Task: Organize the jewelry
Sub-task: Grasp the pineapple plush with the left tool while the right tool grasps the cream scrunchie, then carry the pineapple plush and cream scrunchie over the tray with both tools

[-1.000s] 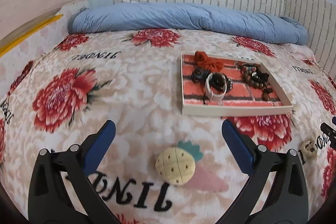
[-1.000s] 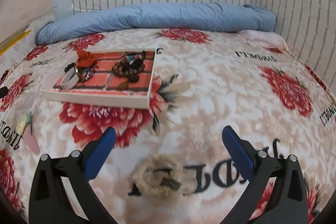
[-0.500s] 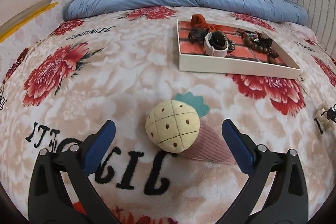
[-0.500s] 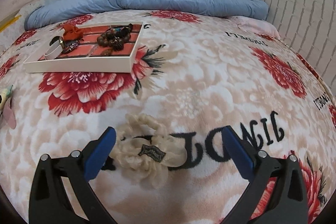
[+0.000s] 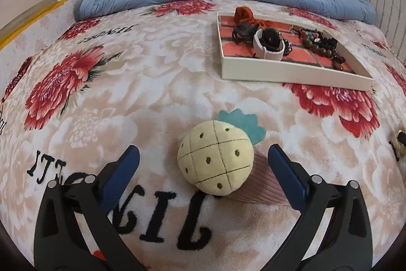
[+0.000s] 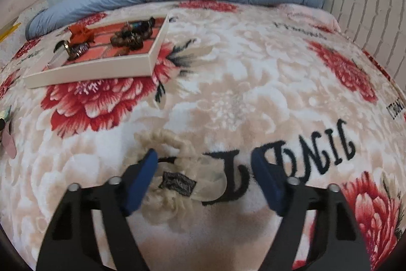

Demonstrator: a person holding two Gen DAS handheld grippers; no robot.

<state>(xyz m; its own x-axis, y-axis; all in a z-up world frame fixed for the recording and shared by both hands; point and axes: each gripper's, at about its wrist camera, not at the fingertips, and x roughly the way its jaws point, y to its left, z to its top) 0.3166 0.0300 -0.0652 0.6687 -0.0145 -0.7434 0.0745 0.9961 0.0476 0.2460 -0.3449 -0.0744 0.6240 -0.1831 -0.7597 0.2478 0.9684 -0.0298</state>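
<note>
Scrunchie (image 6: 175, 177) is lying on the bed, nearer than tray (image 6: 101, 69); right tongs (image 6: 205, 179) are straddling it, partly open, gripping nothing. Left tongs (image 5: 203, 164) are bracketing pineapple clip (image 5: 215, 156), wide open. Next: close, carry to tray.

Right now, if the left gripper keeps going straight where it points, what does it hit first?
The pineapple clip, lying on the blanket between the open left gripper's fingers. The tray sits well beyond it, probably off to the right.
</note>
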